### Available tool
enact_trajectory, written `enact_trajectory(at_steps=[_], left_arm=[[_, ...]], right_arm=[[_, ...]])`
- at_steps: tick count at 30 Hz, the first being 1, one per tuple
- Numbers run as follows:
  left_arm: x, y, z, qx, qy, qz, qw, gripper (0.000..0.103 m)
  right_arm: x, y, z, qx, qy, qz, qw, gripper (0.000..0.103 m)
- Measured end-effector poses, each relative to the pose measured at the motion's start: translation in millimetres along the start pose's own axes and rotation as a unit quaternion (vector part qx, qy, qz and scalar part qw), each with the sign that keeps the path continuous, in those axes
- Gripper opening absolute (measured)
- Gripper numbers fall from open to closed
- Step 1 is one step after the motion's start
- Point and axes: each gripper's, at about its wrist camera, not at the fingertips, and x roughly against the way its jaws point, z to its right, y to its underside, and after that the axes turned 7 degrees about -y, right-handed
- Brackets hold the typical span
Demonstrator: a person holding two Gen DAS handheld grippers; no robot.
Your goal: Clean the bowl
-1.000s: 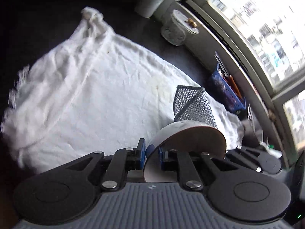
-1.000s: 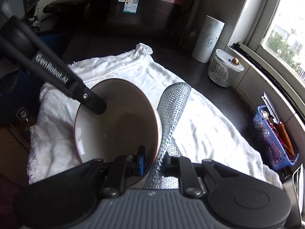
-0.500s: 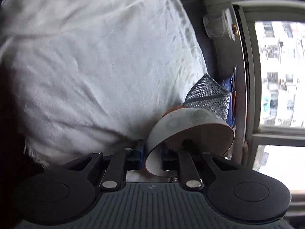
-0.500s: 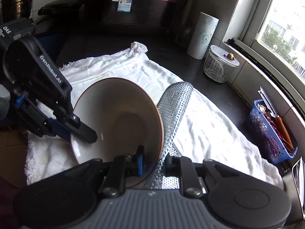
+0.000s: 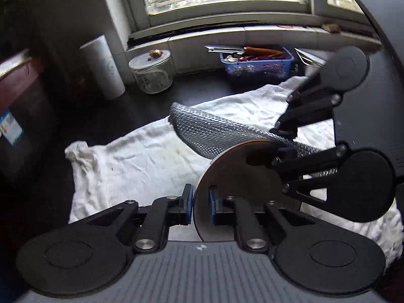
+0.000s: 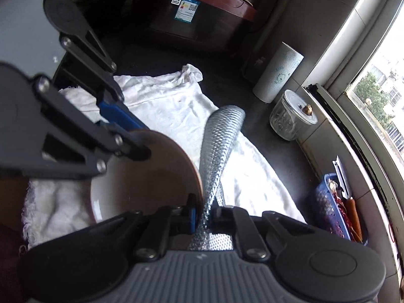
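Note:
My left gripper [image 5: 200, 203] is shut on the rim of a brown bowl [image 5: 240, 174], holding it tilted above a white cloth [image 5: 141, 156]. The bowl's pale inside [image 6: 141, 176] faces the right wrist view. My right gripper [image 6: 203, 210] is shut on a silver mesh scrubbing cloth [image 6: 219, 141], a curled strip lying against the bowl's outer edge; it also shows in the left wrist view [image 5: 214, 133]. The right gripper [image 5: 285, 139] reaches over the bowl's rim from the right. The left gripper [image 6: 126, 136] clamps the rim from the upper left.
On the dark counter by the window stand a paper roll [image 5: 103, 68], a lidded glass jar [image 5: 151, 72] and a blue basket of utensils [image 5: 257, 65]. A dark red cooker [image 6: 192, 12] stands at the back. The white cloth covers the counter's middle.
The left gripper has swung round with the bowl, so its view now faces the window. The bowl has turned against the mesh cloth, and the two grippers are closer together.

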Motion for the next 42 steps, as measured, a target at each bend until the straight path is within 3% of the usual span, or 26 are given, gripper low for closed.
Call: enact_trajectory(at_steps=[3, 6, 8, 11, 12, 15, 16, 17, 20, 22, 24, 25, 26, 27, 28, 29, 32, 33, 34, 35, 38, 41, 42], left_arm=[[-8.6, 6.0, -27.7, 0.116, 0.048, -0.034, 0.9915, 0.012], [-16.5, 18.5, -41.7, 0.190, 0.070, -0.057, 0.9776, 0.012], [-20.4, 26.2, -51.2, 0.245, 0.083, -0.068, 0.9635, 0.013], [-27.8, 37.6, -67.8, 0.328, 0.109, -0.090, 0.9341, 0.016], [-32.8, 46.1, -75.8, 0.374, 0.124, -0.103, 0.9131, 0.016], [-41.7, 63.1, -85.0, 0.449, 0.148, -0.128, 0.8717, 0.017], [-46.0, 71.3, -87.8, 0.480, 0.159, -0.139, 0.8514, 0.017], [-48.8, 76.5, -89.3, 0.499, 0.166, -0.146, 0.8378, 0.017], [-61.1, 99.5, -92.0, 0.576, 0.198, -0.176, 0.7735, 0.017], [-62.9, 102.1, -90.7, 0.579, 0.201, -0.180, 0.7690, 0.016], [-62.7, 99.9, -90.1, 0.571, 0.200, -0.179, 0.7760, 0.016], [-62.2, 96.8, -89.9, 0.560, 0.197, -0.177, 0.7851, 0.016], [-60.3, 89.7, -88.5, 0.534, 0.189, -0.172, 0.8058, 0.016], [-59.7, 85.5, -87.8, 0.517, 0.184, -0.169, 0.8184, 0.016], [-56.2, 74.0, -84.0, 0.471, 0.169, -0.162, 0.8505, 0.016], [-53.5, 66.7, -81.4, 0.440, 0.157, -0.155, 0.8706, 0.016], [-34.7, 32.1, -58.8, 0.273, 0.087, -0.107, 0.9522, 0.016], [-26.7, 20.7, -47.8, 0.202, 0.062, -0.084, 0.9739, 0.016], [-19.4, 15.8, -34.5, 0.135, 0.045, -0.061, 0.9879, 0.016], [-12.4, 11.2, -21.6, 0.070, 0.029, -0.039, 0.9963, 0.016], [2.3, 7.8, 7.9, -0.062, 0.004, -0.001, 0.9981, 0.010], [9.5, 7.4, 22.5, -0.111, -0.002, 0.019, 0.9936, 0.010], [8.1, 6.4, 19.8, -0.095, 0.001, 0.017, 0.9953, 0.010]], right_arm=[[-2.8, 3.9, 4.9, -0.032, -0.018, -0.005, 0.999, 0.012], [-4.9, 10.3, 6.2, -0.054, -0.029, -0.006, 0.998, 0.013], [-5.7, 11.4, 6.4, -0.065, -0.035, -0.006, 0.997, 0.014], [-6.4, 13.7, 3.9, -0.074, -0.039, -0.002, 0.996, 0.015], [-7.3, 14.3, 3.3, -0.079, -0.041, -0.003, 0.996, 0.016], [-8.5, 15.0, 1.6, -0.083, -0.043, -0.002, 0.996, 0.017], [-8.8, 15.3, 1.5, -0.085, -0.044, -0.002, 0.995, 0.018], [-8.9, 15.5, 1.7, -0.088, -0.044, -0.002, 0.995, 0.018], [-8.5, 15.6, 2.1, -0.091, -0.042, -0.002, 0.995, 0.018], [-8.1, 15.9, 2.3, -0.091, -0.040, -0.002, 0.995, 0.018], [-8.0, 16.1, 2.7, -0.092, -0.039, -0.002, 0.995, 0.018], [-8.2, 16.3, 2.8, -0.093, -0.041, -0.002, 0.995, 0.018], [-8.2, 16.6, 2.7, -0.094, -0.042, -0.002, 0.995, 0.018], [-8.0, 16.8, 2.8, -0.094, -0.042, -0.002, 0.995, 0.017], [-7.9, 17.1, 2.8, -0.094, -0.043, -0.002, 0.995, 0.017], [-7.7, 17.2, 3.0, -0.095, -0.045, -0.002, 0.994, 0.016], [-6.8, 16.7, 3.3, -0.093, -0.051, -0.005, 0.994, 0.015], [-6.8, 16.2, 3.2, -0.090, -0.051, -0.007, 0.995, 0.015], [-6.9, 15.1, 3.6, -0.087, -0.052, -0.010, 0.995, 0.015], [-6.5, 13.8, 4.1, -0.082, -0.053, -0.012, 0.995, 0.015], [-3.6, 9.7, 4.5, -0.059, -0.049, -0.015, 0.997, 0.012], [-0.4, 4.1, 5.5, -0.035, -0.043, -0.020, 0.998, 0.011], [0.5, 3.0, 6.7, -0.032, -0.043, -0.021, 0.998, 0.011]])
